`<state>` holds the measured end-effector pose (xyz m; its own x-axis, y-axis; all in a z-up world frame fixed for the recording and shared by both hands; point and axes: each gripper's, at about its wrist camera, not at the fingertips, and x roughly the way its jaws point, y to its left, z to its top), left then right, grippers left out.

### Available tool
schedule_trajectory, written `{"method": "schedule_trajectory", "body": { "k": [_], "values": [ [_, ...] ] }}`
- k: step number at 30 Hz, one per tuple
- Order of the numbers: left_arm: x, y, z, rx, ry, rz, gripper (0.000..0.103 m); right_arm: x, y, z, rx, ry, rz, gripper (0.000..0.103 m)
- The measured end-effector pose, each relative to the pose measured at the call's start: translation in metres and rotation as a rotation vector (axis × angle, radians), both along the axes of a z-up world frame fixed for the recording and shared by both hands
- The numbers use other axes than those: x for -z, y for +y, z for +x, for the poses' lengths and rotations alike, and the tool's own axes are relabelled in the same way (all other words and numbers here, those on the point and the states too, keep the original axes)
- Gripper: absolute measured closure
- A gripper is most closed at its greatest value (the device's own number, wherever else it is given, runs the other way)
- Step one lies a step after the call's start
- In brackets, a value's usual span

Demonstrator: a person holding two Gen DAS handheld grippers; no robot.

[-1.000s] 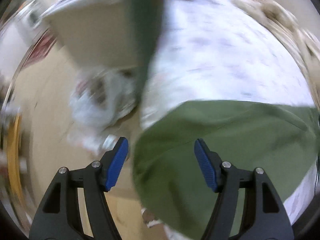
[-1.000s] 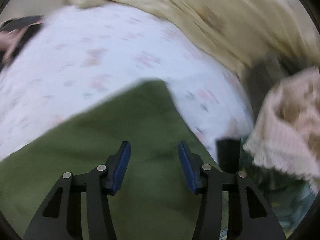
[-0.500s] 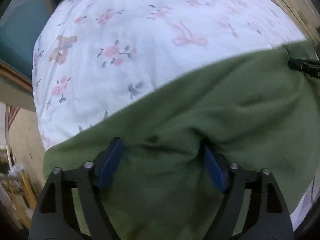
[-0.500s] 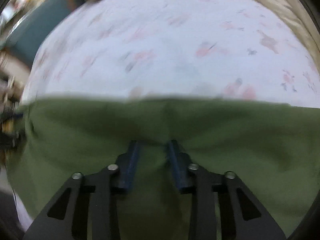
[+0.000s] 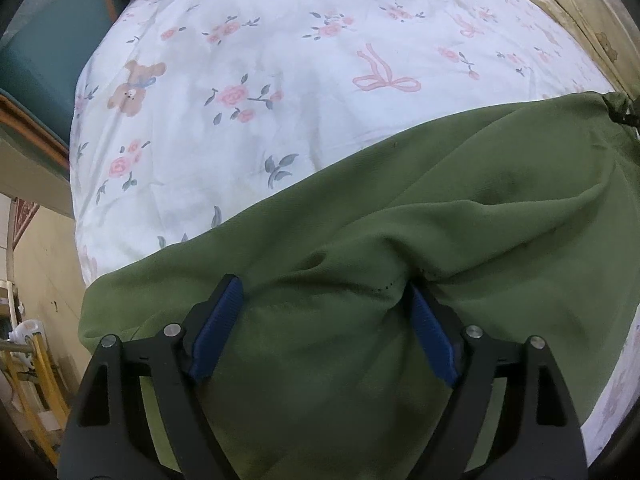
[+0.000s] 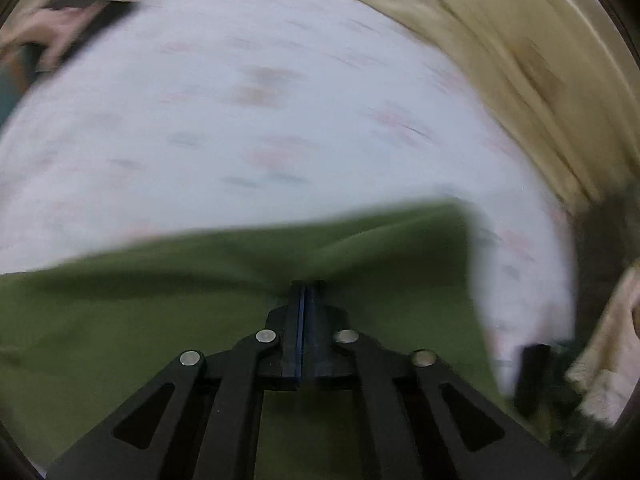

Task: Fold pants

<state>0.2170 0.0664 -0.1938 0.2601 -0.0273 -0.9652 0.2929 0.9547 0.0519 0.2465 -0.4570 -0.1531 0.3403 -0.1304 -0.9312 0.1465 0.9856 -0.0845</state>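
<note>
Green pants (image 5: 440, 208) lie spread on a white flowered bed sheet (image 5: 280, 80). My left gripper (image 5: 322, 284) points down onto them with its jaws wide apart. Its blue pads (image 5: 218, 328) dig into the cloth, and a hump of fabric bulges between them. In the right wrist view the picture is blurred by motion. There my right gripper (image 6: 305, 286) is shut, and creases of the green pants (image 6: 160, 280) run together at its tips, so it pinches the cloth. A corner of the pants shows to its right.
A beige blanket (image 6: 520, 60) lines the bed's far right side. A person's hand (image 6: 44, 36) rests at the sheet's far left corner. A teal board (image 5: 44, 52) and tan floor (image 5: 40, 260) lie left of the bed. Cream knitted cloth (image 6: 608, 340) sits at the right.
My left gripper came in from the bed's edge, spread wider and sank onto the pants. My right gripper closed its jaws on the green cloth and swung sideways with it.
</note>
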Motion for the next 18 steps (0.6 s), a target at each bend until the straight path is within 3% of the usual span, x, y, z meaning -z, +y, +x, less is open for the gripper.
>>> {"method": "schedule_trajectory", "body": {
  "k": [2, 3, 5, 6, 8, 12, 16, 17, 18],
  "values": [
    [-0.003, 0.005, -0.002, 0.0, 0.011, -0.006, 0.022, -0.001, -0.023, -0.003, 0.07, -0.012, -0.148, 0.103],
    [-0.009, 0.009, -0.001, -0.008, 0.025, -0.026, 0.023, -0.002, -0.033, -0.006, 0.126, -0.008, -0.192, 0.095],
    [-0.026, 0.022, -0.005, -0.016, 0.022, -0.086, 0.023, -0.013, -0.055, -0.014, 0.228, -0.021, -0.118, 0.095],
    [-0.041, 0.038, -0.009, -0.035, 0.002, -0.133, 0.023, -0.019, -0.058, -0.019, 0.226, -0.052, -0.056, 0.095],
    [-0.063, 0.074, -0.017, -0.092, -0.028, -0.212, 0.022, -0.033, -0.051, -0.028, 0.2, -0.106, -0.026, 0.095],
    [-0.083, 0.177, -0.046, -0.34, -0.111, -0.316, 0.022, -0.042, -0.015, -0.036, 0.091, -0.121, 0.102, 0.095],
    [-0.051, 0.275, -0.088, -0.634, -0.106, -0.434, 0.021, -0.046, 0.032, -0.043, 0.003, -0.092, 0.158, 0.091],
    [-0.04, 0.284, -0.097, -0.668, -0.107, -0.45, 0.021, -0.048, 0.045, -0.047, -0.019, -0.086, 0.182, 0.082],
    [-0.027, 0.302, -0.11, -0.71, -0.108, -0.473, 0.021, -0.05, 0.055, -0.052, -0.037, -0.08, 0.199, 0.066]
  ]
}}
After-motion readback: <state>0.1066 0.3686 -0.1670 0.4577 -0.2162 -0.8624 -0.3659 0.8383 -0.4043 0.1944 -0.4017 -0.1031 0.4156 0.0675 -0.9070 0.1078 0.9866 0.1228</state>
